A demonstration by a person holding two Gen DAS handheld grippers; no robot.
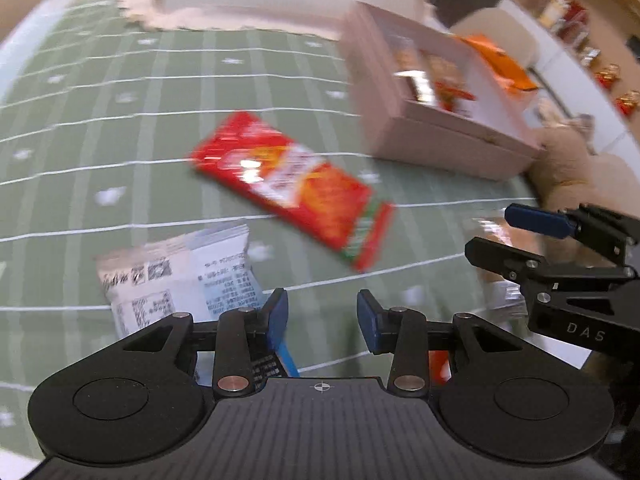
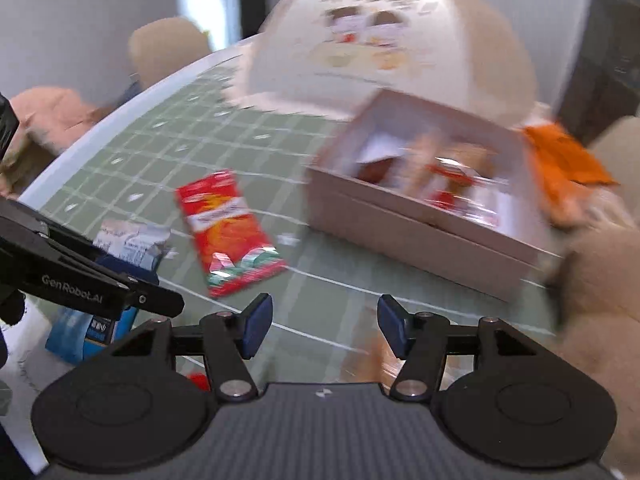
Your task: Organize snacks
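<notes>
While snacks are already gathered in the white box, the red packet is left flat on the tablecloth; it probably waits for collection. The left gripper and the right gripper are held released, nothing grasped.

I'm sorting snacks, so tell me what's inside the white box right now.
The white box is open and holds several snack packets, red and tan. Blur hides how many, and its near wall covers the bottom.

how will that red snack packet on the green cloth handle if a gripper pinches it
The red snack packet lies flat, so it is probably a thin, light foil pouch that would flop rather than stay stiff. Its glossy highlights hint at a slippery film; pinching the crimped end seems safer. On the green cloth it would likely slide, not roll.
</notes>
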